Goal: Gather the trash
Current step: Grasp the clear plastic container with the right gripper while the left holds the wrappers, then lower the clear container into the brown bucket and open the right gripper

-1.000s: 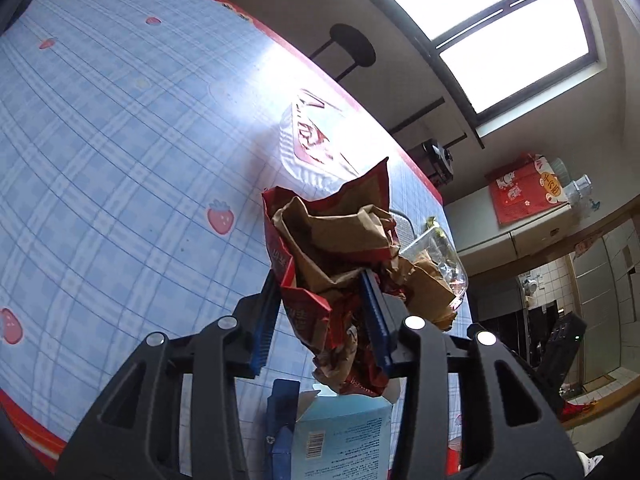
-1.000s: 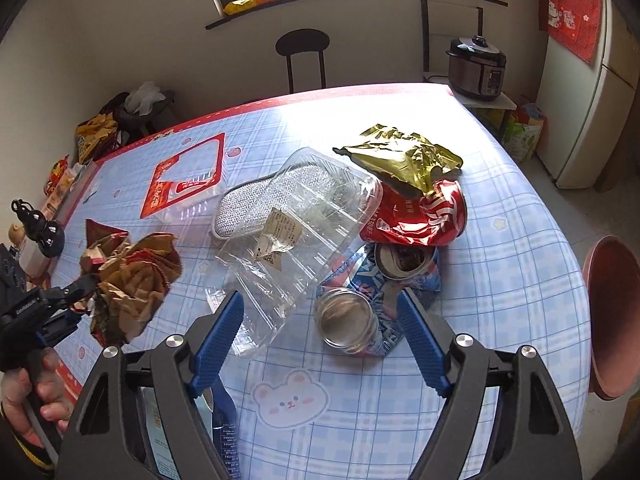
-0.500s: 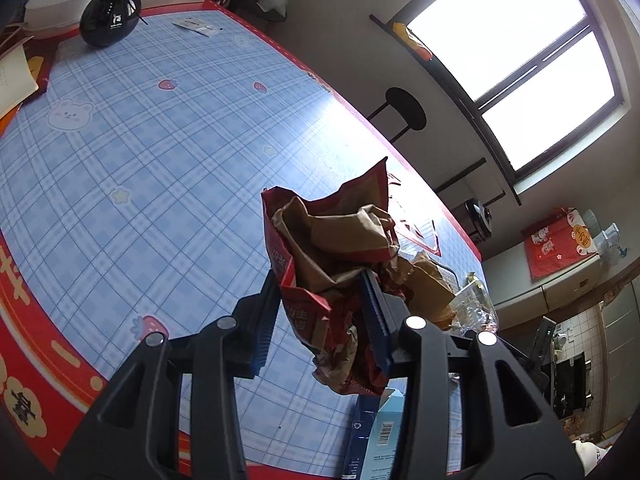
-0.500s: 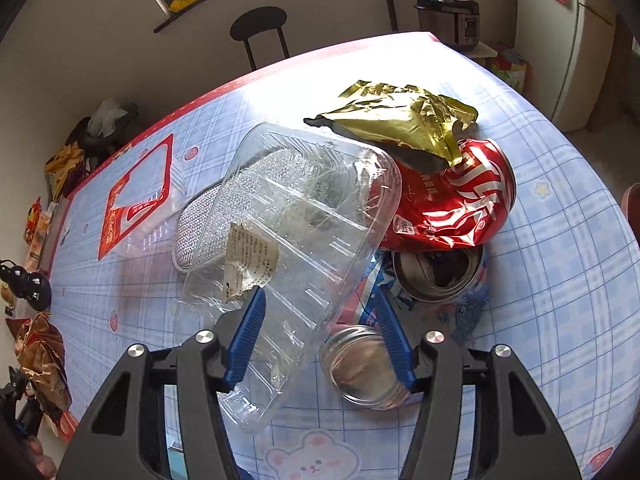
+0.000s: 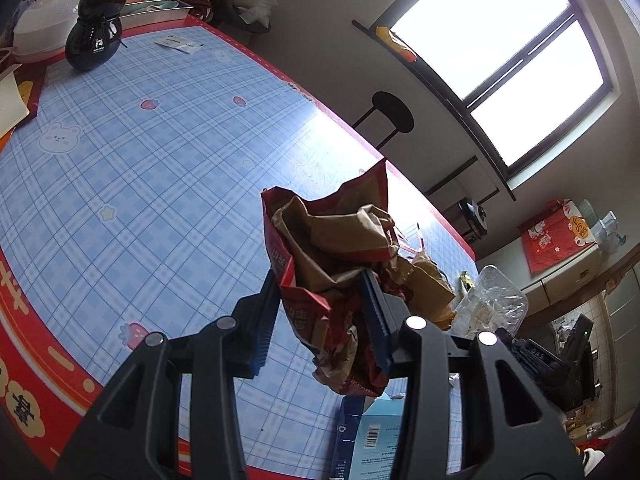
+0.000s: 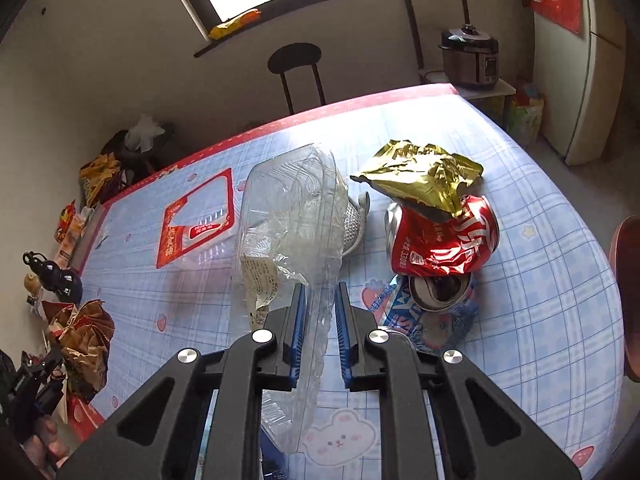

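Observation:
My left gripper (image 5: 320,312) is shut on a crumpled red and brown paper bag (image 5: 332,252) and holds it above the blue checked tablecloth (image 5: 140,184). The bag also shows at the far left of the right wrist view (image 6: 82,340). My right gripper (image 6: 320,312) is shut on a clear plastic clamshell box (image 6: 292,216) and holds it tilted up off the table. Still on the table are a gold foil wrapper (image 6: 424,180), a crushed red can (image 6: 444,240) and a blue printed can (image 6: 436,304) beside it.
A red-framed clear lid (image 6: 196,220) and a mesh strainer (image 6: 354,224) lie behind the clamshell. A black gourd bottle (image 5: 98,20) stands at the far table end. A light blue carton (image 5: 376,440) is below my left gripper. A black chair (image 6: 296,68) stands beyond the table.
My right gripper has closed on the clear clamshell box and lifted it upright. My left gripper has swung further out over the table, still holding the paper bag.

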